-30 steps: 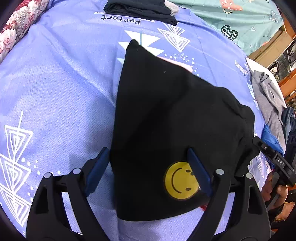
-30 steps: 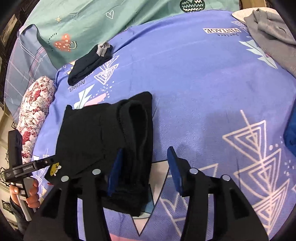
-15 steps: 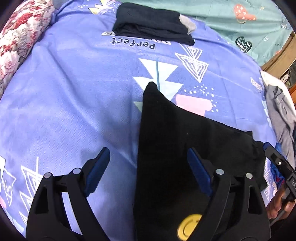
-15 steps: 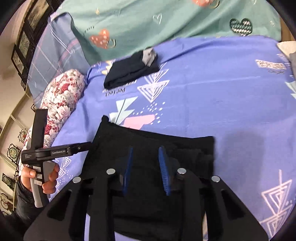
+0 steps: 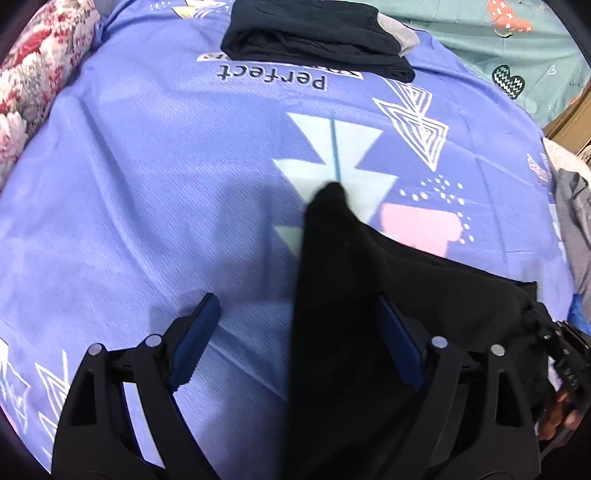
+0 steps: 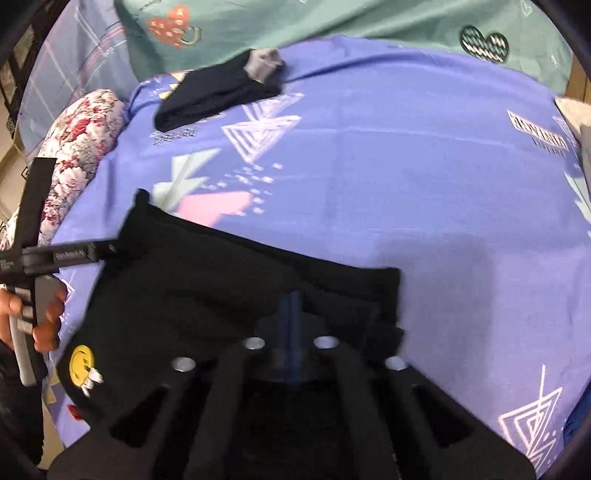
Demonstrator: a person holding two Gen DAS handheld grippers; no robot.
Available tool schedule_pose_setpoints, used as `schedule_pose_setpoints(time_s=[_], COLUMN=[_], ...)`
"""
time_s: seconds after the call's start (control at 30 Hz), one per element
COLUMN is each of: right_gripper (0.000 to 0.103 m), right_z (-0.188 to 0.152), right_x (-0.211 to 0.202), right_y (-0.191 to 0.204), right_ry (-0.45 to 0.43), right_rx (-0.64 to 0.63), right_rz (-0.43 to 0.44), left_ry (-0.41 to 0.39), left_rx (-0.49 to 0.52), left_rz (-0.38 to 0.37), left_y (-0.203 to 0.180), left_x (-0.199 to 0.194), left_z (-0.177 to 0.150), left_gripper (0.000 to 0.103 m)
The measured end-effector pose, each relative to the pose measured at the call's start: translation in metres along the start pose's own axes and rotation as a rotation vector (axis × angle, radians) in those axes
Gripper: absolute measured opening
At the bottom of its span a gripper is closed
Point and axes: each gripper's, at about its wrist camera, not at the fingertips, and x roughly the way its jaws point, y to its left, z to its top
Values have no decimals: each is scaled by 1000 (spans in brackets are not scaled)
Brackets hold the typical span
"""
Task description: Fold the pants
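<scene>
- Pants (image 6: 207, 295) are lying on the bed (image 6: 424, 192), on its purple printed sheet, as a compact black bundle near the front edge.
- Fold state: the fabric is showing at least one layer doubled over, with a thick folded edge on the right side and a yellow smiley patch (image 6: 80, 363) facing up near the left corner.
- Right tongs (image 6: 291, 325) are sitting pressed together over the right edge of the bundle; blue pads are nearly touching, and black cloth appears to be pinched between them, although blur is making the contact hard to confirm.
- Left tongs (image 5: 299, 332) are standing spread wide. One pad is hovering over bare sheet, the other over the black fabric; nothing is being gripped.
- One pointed corner of the pants is reaching toward the pink and white print in the left wrist view.
- Progress, judged: the folding is looking mostly done. The bundle is already small and roughly rectangular; what is remaining is likely a final fold or squaring of the loose corner, then release.
- A second dark folded garment (image 5: 317, 35) is resting at the far end of the bed, well apart from the pants.
- Grey clothing (image 5: 576, 229) is lying at the right edge of the bed.
</scene>
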Motion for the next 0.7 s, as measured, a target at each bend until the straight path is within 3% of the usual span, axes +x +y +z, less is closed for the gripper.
schedule_pose_setpoints(time_s=[0.07,0.17,0.3,0.43,0.6,0.7], right_gripper=[0,0,19,22,25,24], right_z=[-1,-3,-12,-31,-56,-63], right_x=[0,-4,-29,-47,-40,-45], right_y=[-9,-4,14,35,35,25], right_ry=[2,-9,-45,-42,23,16], right_rx=[30,17,-6,-59,-76,-49], right_rz=[35,7,39,112,88,108], left_ry=[-3,-6,-36,-30,11,20], left_rx=[11,-24,-18,21,-14,-62], left_rz=[20,14,-37,-70,-82,-98], left_y=[-1,3,4,-6,-1,8], left_x=[0,-10,-37,-48,-35,-33], left_z=[1,-1,-19,-44,-66,-69], left_gripper=[85,82,83,84,86,86])
